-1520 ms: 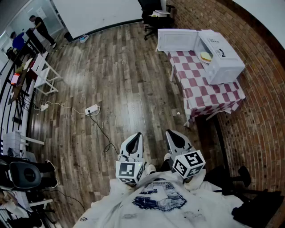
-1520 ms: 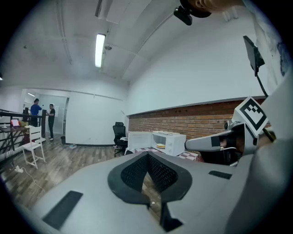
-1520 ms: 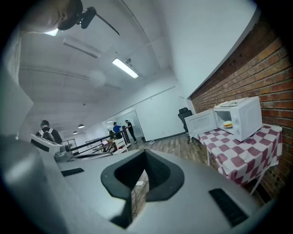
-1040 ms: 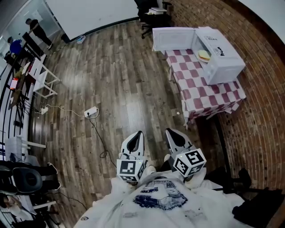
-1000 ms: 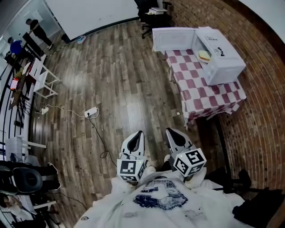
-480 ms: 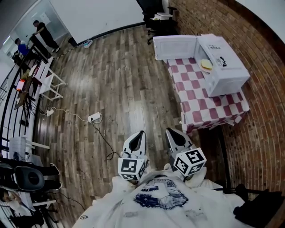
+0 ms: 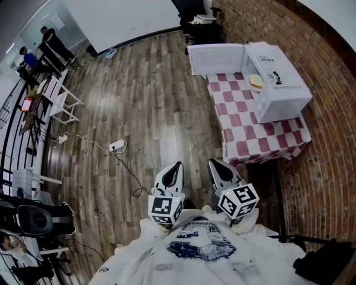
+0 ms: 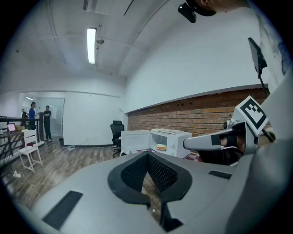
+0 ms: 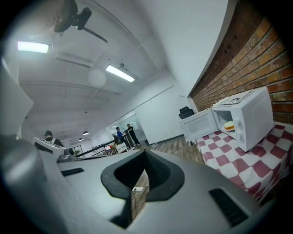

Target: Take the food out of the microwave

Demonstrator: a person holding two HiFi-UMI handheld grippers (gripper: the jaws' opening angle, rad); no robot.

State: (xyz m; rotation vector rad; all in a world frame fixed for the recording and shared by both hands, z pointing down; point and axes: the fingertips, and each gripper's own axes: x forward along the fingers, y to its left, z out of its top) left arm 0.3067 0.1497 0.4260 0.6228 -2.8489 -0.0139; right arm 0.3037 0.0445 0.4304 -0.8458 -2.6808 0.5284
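Note:
A white microwave [image 7: 281, 83] stands on a table with a red-and-white checked cloth [image 7: 250, 131], its door [image 7: 216, 58] swung open to the left. Inside lies the food [image 7: 256, 82], a pale round piece on a plate; it also shows as the food [image 9: 230, 126] and the food [image 8: 160, 146] in the two gripper views. My left gripper [image 7: 175, 168] and right gripper [image 7: 218, 166] are held close to my chest, side by side, well short of the table. Both are shut with nothing between the jaws.
A wooden floor lies between me and the table. A power strip [image 7: 117, 146] with its cable lies on the floor to the left. A black office chair [image 7: 194, 16] stands beyond the microwave. A brick wall [image 7: 331, 139] runs along the right. People [image 7: 53, 39] stand by desks far left.
The view has shifted as I walk: table and microwave have drifted a little in the head view. Both grippers stay shut in front of my chest.

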